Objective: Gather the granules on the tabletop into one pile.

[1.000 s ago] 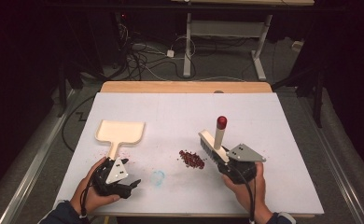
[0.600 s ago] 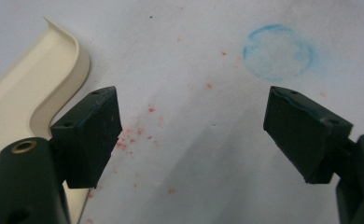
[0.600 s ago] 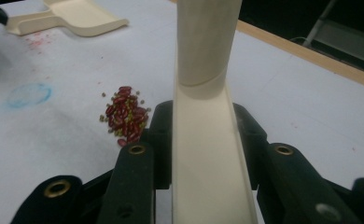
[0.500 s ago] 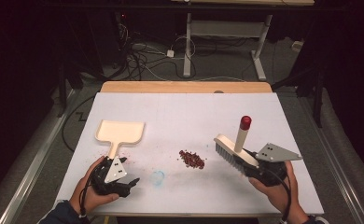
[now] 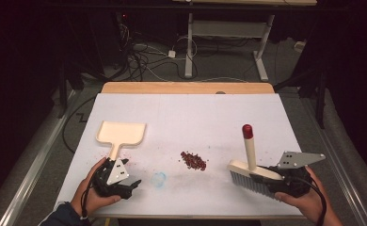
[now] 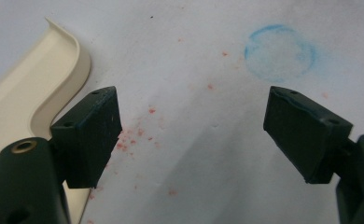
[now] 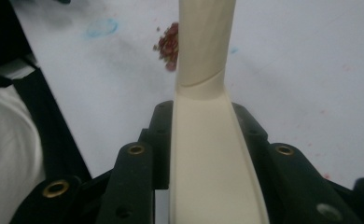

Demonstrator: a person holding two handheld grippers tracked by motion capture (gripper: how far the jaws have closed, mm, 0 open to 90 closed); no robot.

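A cream dustpan [image 5: 121, 133] lies flat at the left of the white table, its handle pointing at my left gripper [image 5: 131, 186]. That gripper [image 6: 194, 130] rests open on the table beside the handle [image 6: 21, 107], with nothing between its jaws. A small pile of red crumbs [image 5: 193, 160] sits mid-table. My right gripper [image 5: 272, 181] is shut on the cream back of a brush [image 5: 250, 170], near the front right. The brush's bristles point down and its red-tipped handle stands upright. In the right gripper view the brush [image 7: 208, 154] fills the gap between the jaws, with the crumbs [image 7: 168, 41] beyond it.
A faint blue ring [image 5: 159, 179] is drawn on the table between the grippers, also seen as a blue ring [image 6: 279, 52] ahead of the left jaws. Scattered red specks [image 6: 129, 140] lie by the dustpan handle. The table's front edge [image 5: 181, 217] is close to both hands.
My right gripper has carried the brush to the right and toward the front edge, away from the crumb pile. The left gripper and the dustpan have stayed put.
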